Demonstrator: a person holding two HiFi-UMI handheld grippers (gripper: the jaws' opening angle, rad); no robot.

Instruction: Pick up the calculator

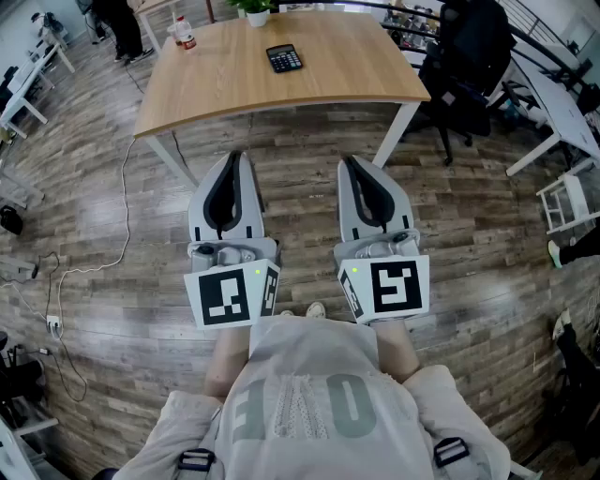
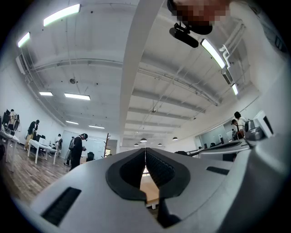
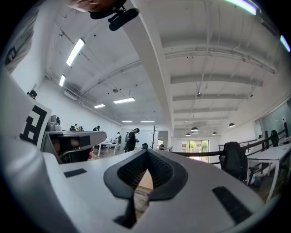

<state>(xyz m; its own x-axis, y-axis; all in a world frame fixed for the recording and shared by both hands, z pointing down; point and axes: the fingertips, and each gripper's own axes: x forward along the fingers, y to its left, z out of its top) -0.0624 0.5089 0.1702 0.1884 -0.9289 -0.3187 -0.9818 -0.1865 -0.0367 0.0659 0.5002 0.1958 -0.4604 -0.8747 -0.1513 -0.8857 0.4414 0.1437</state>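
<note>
Well, the calculator (image 1: 284,58) lay flat on the wooden table (image 1: 309,94), close to the middle of its top. It was black, and nothing was touching it. A small bottle (image 1: 184,33) with a red band stood at the table's far left corner. A green plant in a white pot (image 1: 256,14) stood at the table's far edge, behind the calculator.

The person stood on the near side of the table, well back from it. Both tools were held out over the wooden floor (image 1: 300,206) in front of the table, side by side and pointing toward it. Neither one reached the table's edge.

The left gripper (image 1: 232,159) had its two jaws closed all the way, tip against tip. It held nothing. In its own view a bit of the table top showed through the little gap behind the tips.

The right gripper (image 1: 350,163) was closed too, with its tips touching and nothing caught between them.

A black office chair (image 1: 469,56) stood just to the right of the table. A thin white cable (image 1: 117,248) ran along the floor to the left of the table.
</note>
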